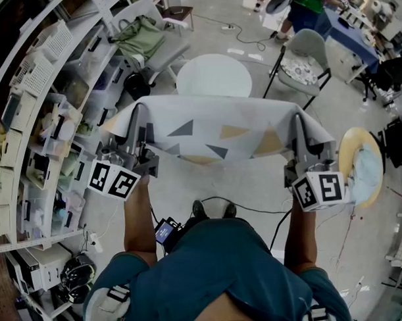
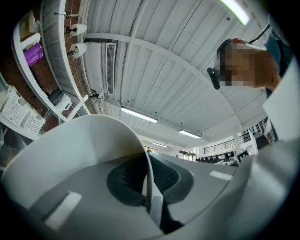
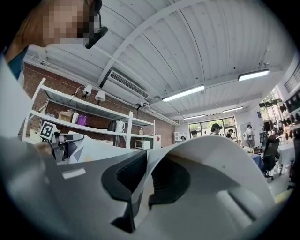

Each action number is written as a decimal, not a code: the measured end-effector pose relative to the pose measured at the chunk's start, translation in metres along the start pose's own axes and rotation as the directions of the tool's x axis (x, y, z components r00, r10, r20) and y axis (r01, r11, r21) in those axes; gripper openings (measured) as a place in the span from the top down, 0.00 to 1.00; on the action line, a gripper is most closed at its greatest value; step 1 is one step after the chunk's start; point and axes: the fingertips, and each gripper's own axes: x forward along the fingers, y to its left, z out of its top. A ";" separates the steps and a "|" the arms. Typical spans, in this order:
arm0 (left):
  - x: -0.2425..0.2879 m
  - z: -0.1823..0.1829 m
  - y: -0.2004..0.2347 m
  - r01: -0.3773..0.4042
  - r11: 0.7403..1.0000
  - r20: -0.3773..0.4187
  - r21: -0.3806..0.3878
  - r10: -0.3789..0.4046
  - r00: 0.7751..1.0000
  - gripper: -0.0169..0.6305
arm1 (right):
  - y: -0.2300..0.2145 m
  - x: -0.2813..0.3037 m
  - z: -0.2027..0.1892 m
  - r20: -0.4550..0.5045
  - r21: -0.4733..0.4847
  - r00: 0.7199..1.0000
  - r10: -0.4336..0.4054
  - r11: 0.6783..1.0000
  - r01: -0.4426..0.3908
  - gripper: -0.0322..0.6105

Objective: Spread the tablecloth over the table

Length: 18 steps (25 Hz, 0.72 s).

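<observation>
A pale grey tablecloth (image 1: 219,126) printed with dark and tan triangles hangs stretched in the air between my two grippers. The left gripper (image 1: 137,116) is shut on its left corner, and a fold of the cloth (image 2: 151,190) shows pinched between the dark pads (image 2: 126,180). My right gripper (image 1: 298,123) is shut on the right corner, where the cloth edge (image 3: 140,183) runs between the pads (image 3: 126,176). Beyond the cloth stands the round white table (image 1: 214,74), bare. In the right gripper view the left gripper (image 3: 58,138) and the spread cloth (image 3: 101,150) show at the left.
White shelving (image 1: 38,116) packed with bins lines the left side. A chair with a green bag (image 1: 144,37) stands at the back left, a grey folding chair (image 1: 303,57) behind the table to its right. A wooden seat with a pale blue cloth (image 1: 362,164) stands at the right. Cables (image 1: 249,207) cross the floor by my feet.
</observation>
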 end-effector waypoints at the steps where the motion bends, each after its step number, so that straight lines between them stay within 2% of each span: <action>1: 0.000 -0.001 0.001 0.000 1.000 0.000 -0.001 0.000 1.000 0.97 | 0.000 0.001 -0.002 0.003 0.003 1.000 -0.002 1.000 0.002 0.90; 18: -0.022 0.007 0.017 0.024 1.000 0.018 -0.008 -0.024 1.000 0.97 | 0.028 0.000 -0.009 0.010 0.048 1.000 -0.030 0.998 0.029 0.90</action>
